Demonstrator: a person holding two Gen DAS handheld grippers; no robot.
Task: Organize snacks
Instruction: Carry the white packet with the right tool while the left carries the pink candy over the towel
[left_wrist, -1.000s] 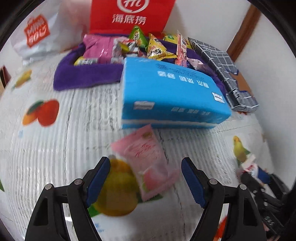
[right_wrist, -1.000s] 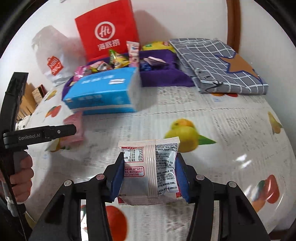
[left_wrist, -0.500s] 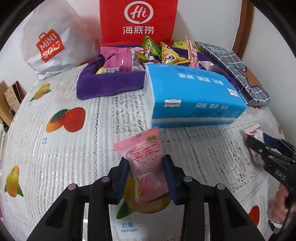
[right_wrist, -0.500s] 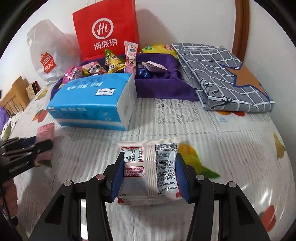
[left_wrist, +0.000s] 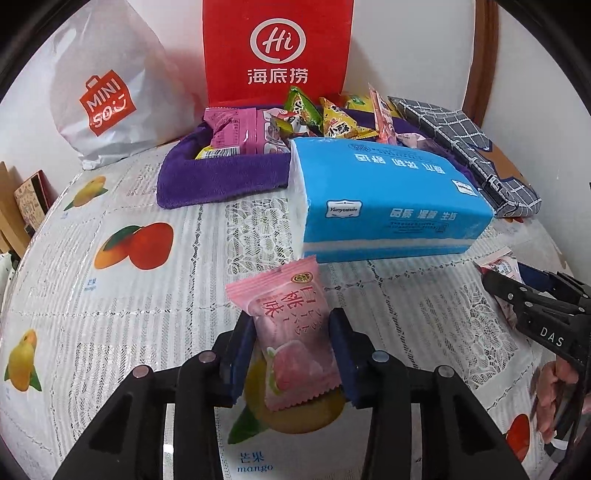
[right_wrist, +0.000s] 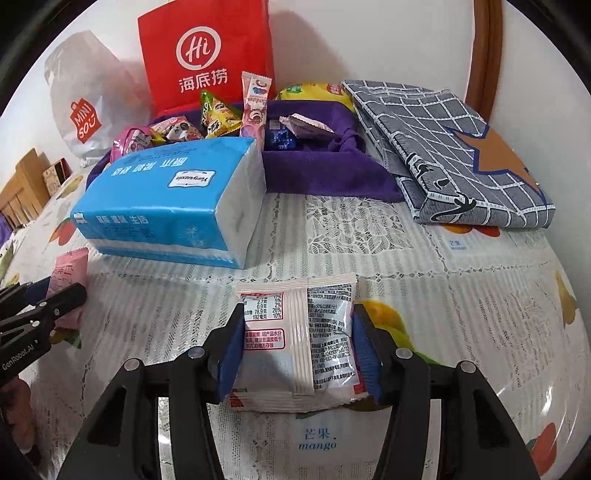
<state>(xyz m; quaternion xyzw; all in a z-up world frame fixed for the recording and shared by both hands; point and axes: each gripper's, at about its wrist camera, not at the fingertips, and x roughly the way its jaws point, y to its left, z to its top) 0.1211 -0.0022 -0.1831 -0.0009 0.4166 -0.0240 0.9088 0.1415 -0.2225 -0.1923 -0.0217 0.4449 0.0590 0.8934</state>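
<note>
Clearly, both tools are loaded. At the bottom centre of the left wrist view, the left gripper (left_wrist: 291, 354) has its jaws narrowed onto the pink peach-flavour packet (left_wrist: 291, 332), yet they are easing open slightly, and the pads press only the lower half while the top sticks out free above them. At the bottom centre of the right wrist view, the right gripper (right_wrist: 297, 350) clamps the white snack packet (right_wrist: 297, 339) by its 2 side edges, and its jaws too are creeping wider. My worry is that either slippery wrapper could slide out and drop onto the fruit-print tablecloth (right_wrist: 424, 258) if the loosening goes on. Further up the frame, the blue tissue pack (right_wrist: 166, 199) lies directly between the grippers and the purple tray (right_wrist: 325, 173), touching its front wall; a low carry would likely knock a dangling packet against it. The tray itself, at upper centre, is already heaped with snacks standing on end, so a drop from above may topple them or bounce out. Behind it, the red paper bag (right_wrist: 207, 48) and the white Miniso bag (right_wrist: 81, 99) lean at the wall, and the checked grey cloth (right_wrist: 443, 147) lies just beside the tray on the right, ready to catch a stray packet.
</note>
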